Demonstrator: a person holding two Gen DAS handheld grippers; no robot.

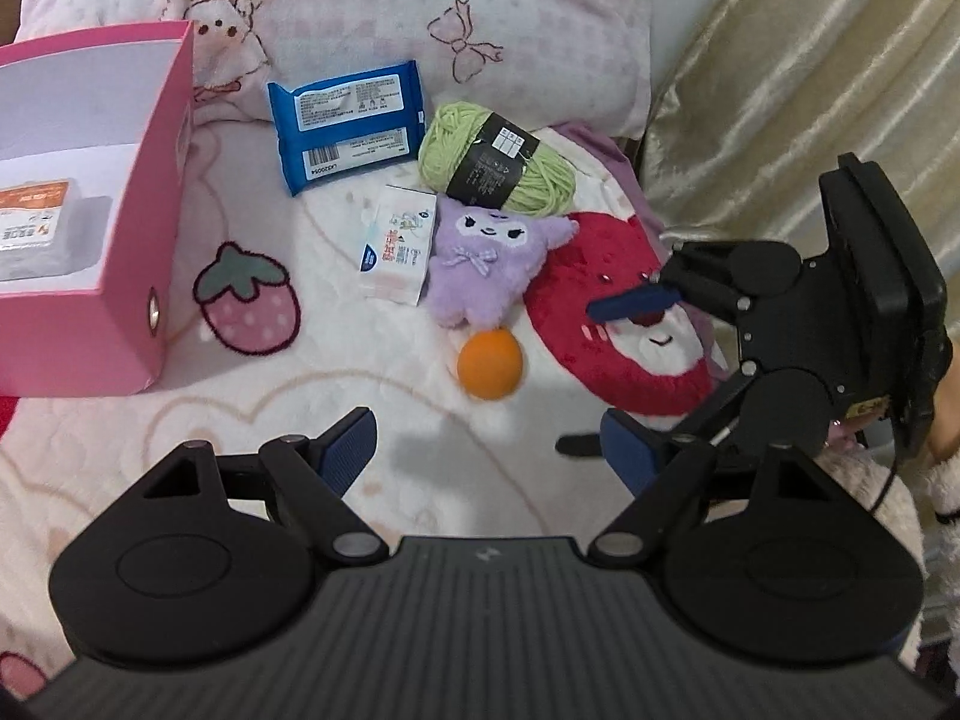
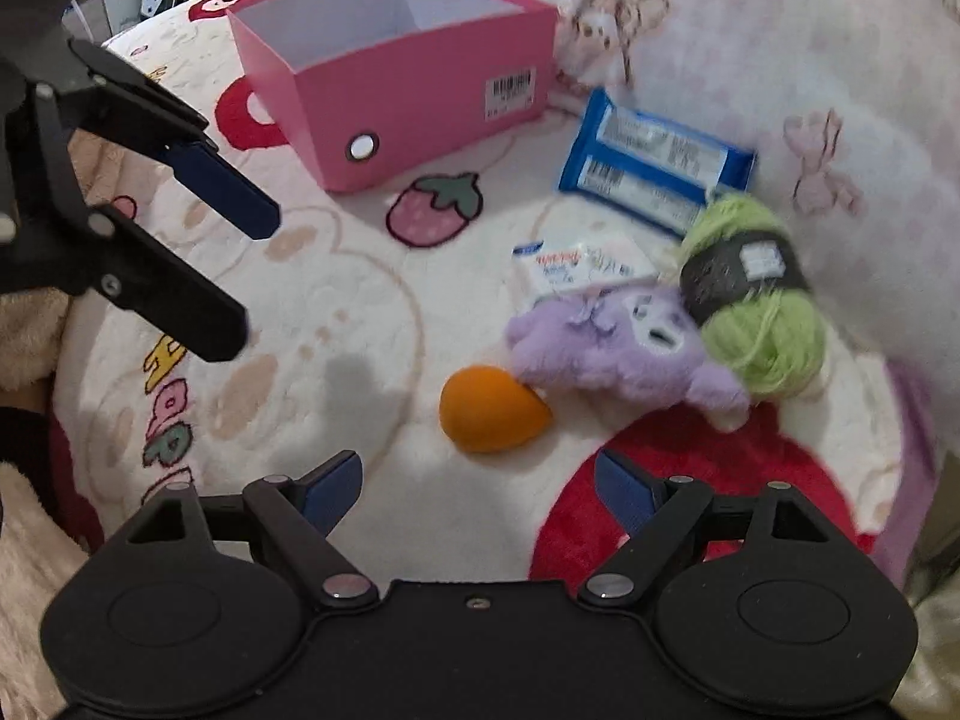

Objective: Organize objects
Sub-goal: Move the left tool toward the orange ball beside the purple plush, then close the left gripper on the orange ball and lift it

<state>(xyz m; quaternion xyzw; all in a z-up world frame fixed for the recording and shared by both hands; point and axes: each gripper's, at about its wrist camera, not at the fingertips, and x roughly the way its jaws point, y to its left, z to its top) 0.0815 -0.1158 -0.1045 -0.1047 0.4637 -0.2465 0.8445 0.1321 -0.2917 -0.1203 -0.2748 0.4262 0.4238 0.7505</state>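
Observation:
On the bed blanket lie an orange egg-shaped sponge (image 1: 489,363) (image 2: 489,408), a purple plush toy (image 1: 486,264) (image 2: 624,342), a green yarn ball (image 1: 498,159) (image 2: 756,300), a small tissue packet (image 1: 399,246) (image 2: 570,267) and a blue wipes pack (image 1: 348,120) (image 2: 648,168). A pink box (image 1: 150,240) (image 2: 420,108) stands open at the left, with a white packet (image 1: 42,222) inside. My left gripper (image 1: 486,444) (image 2: 252,270) is open and empty, just short of the sponge. My right gripper (image 2: 480,474) (image 1: 606,372) is open too, over the red cushion's edge near the sponge.
A red plush cushion (image 1: 600,312) (image 2: 690,480) lies under the purple toy's right side. A pink-patterned pillow (image 1: 372,18) backs the objects, and a gold curtain (image 1: 810,90) hangs at the right. A bare stretch of blanket (image 2: 336,312) lies between box and sponge.

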